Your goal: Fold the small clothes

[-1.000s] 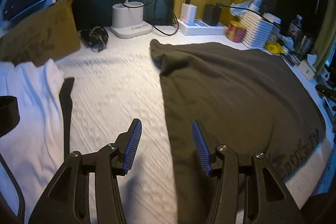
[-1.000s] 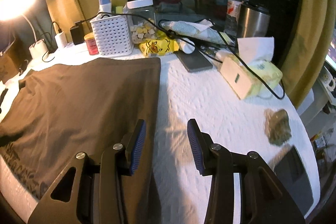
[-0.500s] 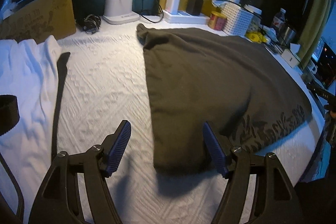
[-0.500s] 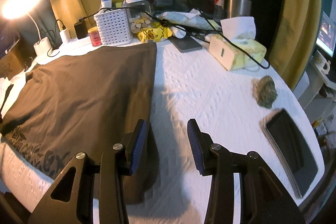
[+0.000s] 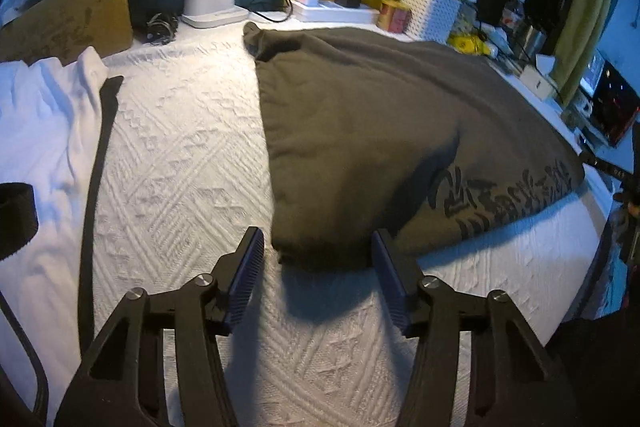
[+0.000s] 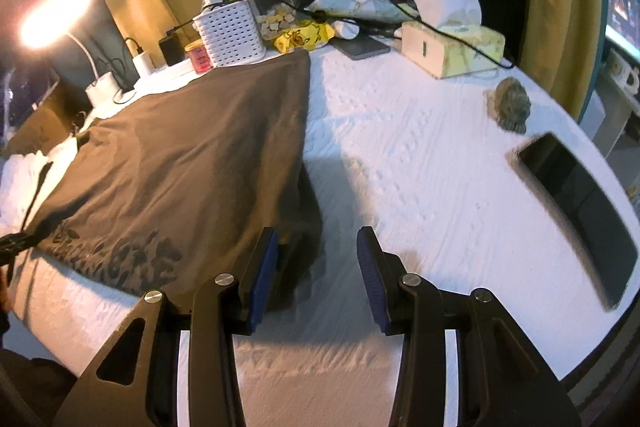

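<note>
I find the white quilted table cover bearing all items. The dark brown T-shirt lies flat on it, ahead of both tongs, its printed lettering toward the near edge. Its side edges run straight, which I judge to mean the sides are already folded in; the lengthwise fold appears still to be done.

A white garment with a black strap lies to the left of the left tongs, unfolded as far as I can see, so I judge further work remains there.

Beyond the shirt stand a white perforated basket and a tissue box; a dark phone lies to the right of the right tongs.

The left gripper is closing, its jaws moderately apart, with the shirt's near left corner just ahead between the tips; I see no pad pressing cloth. The right gripper stands moderately apart, its left finger beside the near right corner, gripping nothing.
</note>
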### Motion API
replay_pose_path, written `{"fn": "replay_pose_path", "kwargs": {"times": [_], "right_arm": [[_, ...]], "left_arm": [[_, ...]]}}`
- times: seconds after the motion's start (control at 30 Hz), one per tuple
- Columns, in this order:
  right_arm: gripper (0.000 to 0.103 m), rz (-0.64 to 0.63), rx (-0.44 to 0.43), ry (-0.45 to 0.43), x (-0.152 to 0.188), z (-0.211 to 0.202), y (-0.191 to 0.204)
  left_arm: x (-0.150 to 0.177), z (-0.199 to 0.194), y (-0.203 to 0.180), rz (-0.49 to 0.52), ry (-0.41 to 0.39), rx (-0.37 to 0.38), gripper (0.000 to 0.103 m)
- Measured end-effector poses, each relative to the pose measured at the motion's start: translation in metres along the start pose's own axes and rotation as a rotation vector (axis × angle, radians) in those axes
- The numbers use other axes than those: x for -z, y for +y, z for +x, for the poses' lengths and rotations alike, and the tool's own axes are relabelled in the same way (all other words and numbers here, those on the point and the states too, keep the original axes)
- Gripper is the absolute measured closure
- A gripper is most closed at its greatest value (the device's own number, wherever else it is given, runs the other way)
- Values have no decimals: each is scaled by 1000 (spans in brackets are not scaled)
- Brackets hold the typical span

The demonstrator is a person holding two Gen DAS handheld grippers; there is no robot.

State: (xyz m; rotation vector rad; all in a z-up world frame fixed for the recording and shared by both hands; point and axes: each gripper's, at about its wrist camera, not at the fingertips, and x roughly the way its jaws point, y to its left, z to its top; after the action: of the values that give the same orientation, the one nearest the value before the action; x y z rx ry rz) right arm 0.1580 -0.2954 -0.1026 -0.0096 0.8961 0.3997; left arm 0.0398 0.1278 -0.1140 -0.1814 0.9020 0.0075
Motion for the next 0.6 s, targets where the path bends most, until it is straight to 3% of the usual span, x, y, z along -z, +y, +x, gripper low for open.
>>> {"fn": "replay_pose_path", "kwargs": {"times": [0.1,0.17,0.2,0.27,0.33,0.37,0.4,0.6], "right_arm": [[60,7,-36,7,5,3,3],[60,22,-42,19,10,9,3],[60,31,-47,24,11,12,4],[60,41,-66,10,15,14,6],[60,41,-82,2,17,15,7],[69,42,-92,0,17,15,7],[90,48,-116,12,17,16,5],[94,-11,-96,-19,10,1,7]], "left_arm": [[2,2,-2,15,-6,-8,49],[2,2,-1,19,-12,-23,65],[2,2,0,18,-13,-28,69],[2,0,2,8,-9,-8,94],[3,-4,0,9,-25,-22,96],[3,-7,-1,8,-33,-22,97],[2,-11,-2,-5,-46,-18,97],[3,-26,2,-71,-59,26,97]]}}
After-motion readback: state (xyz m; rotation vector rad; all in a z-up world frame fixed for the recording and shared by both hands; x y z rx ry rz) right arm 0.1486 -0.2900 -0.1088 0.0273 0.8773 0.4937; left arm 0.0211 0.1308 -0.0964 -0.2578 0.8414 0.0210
